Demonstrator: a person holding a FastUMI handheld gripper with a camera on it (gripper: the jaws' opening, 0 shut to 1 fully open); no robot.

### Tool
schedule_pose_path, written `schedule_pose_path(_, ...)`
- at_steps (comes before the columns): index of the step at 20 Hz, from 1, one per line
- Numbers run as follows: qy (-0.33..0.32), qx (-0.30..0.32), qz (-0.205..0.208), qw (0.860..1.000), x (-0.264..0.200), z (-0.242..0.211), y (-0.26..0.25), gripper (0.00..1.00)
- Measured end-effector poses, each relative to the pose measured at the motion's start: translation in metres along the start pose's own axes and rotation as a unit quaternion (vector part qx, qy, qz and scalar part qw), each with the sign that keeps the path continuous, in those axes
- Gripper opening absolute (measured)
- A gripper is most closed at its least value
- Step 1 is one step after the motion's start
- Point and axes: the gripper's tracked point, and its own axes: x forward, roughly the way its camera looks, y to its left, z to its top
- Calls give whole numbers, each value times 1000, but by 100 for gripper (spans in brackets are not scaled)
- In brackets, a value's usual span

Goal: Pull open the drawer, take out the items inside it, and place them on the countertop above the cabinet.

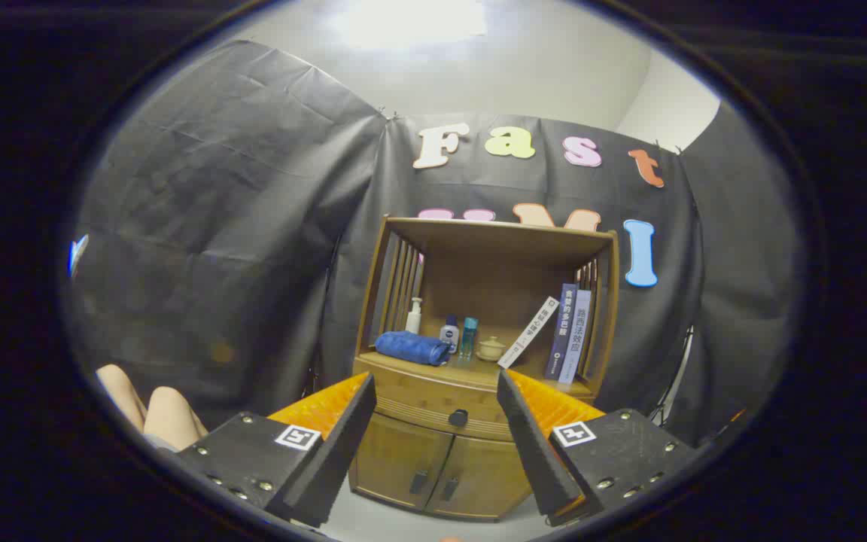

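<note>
**Wooden cabinet ahead, drawer shut, knob centred between spread fingers**

Wooden cabinet (471, 421) dead ahead of the gripper (437, 391), well apart from it, against the black cloth wall. Drawer (426, 403) closed, front flush just under the countertop (479, 370), long axis running side to side across the line of approach. Dark round knob (457, 417) at mid-front, seen in the gap between the two fingers (351, 421), slightly nearer the right one; pull direction therefore straight back along the fingers. Two lower doors (441, 470) beneath, also shut.

Fingers spread wide, holding nothing, touching nothing; gap far broader than the knob. Contents of the drawer hidden, so number and kind of items impossible to tell.

Countertop already carrying a folded blue towel (412, 348), a white pump bottle (413, 316), two small bottles (457, 333), a small lidded pot (491, 348) and leaning books (561, 331). Bare wood at the front edge between towel and books, probably the landing spot.

Likely next: straight advance toward the knob, small rightward correction, closing on it from both sides. A person's bare knees (155, 410) off to the left, beside the gripper.
</note>
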Motion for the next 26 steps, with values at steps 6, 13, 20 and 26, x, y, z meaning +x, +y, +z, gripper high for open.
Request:
schedule_pose_path(6, -5, -2, -32, 999, 1, 9, -21, 97)
schedule_pose_path(13, -2, -1, -35, 999, 4, 7, -22, 96)
schedule_pose_path(20, -4, 14, -51, 999, 6, 6, -36, 96)
schedule_pose_path(26, -6, 15, -57, 998, 6, 6, -40, 96)
